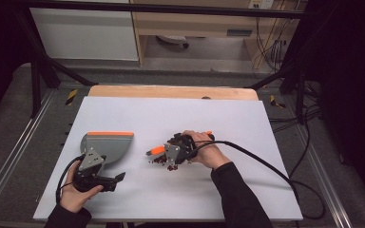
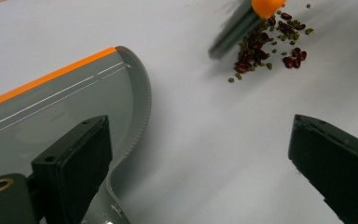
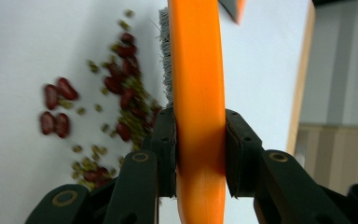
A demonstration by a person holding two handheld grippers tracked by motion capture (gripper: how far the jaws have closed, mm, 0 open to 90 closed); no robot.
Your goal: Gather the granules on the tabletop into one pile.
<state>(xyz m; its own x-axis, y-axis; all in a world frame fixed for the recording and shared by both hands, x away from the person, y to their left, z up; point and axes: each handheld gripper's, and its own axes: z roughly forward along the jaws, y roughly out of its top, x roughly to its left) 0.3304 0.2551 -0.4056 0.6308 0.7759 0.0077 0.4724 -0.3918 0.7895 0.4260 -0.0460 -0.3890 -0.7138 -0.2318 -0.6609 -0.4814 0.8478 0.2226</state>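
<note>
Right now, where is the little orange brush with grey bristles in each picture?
High view: the orange-handled brush with grey bristles sits mid-table, in the right gripper.
Left gripper view: top right, blurred.
Right gripper view: centre, running upward between the jaws.
Shared landmark: the pile of red and green beans beside the bristles.

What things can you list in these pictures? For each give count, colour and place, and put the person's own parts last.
Dustpan: one, grey with orange edge, on the sheet's left side.
Brush: one, orange with grey bristles, beside the beans.
Beans: one scattered pile, dark red and green, mid-sheet.
White sheet: one, covering the table.
Wooden table: one, light wood, edge showing at the far side.
Left claw: black, near the dustpan's handle.
Right claw: black, shut on the brush.
</note>
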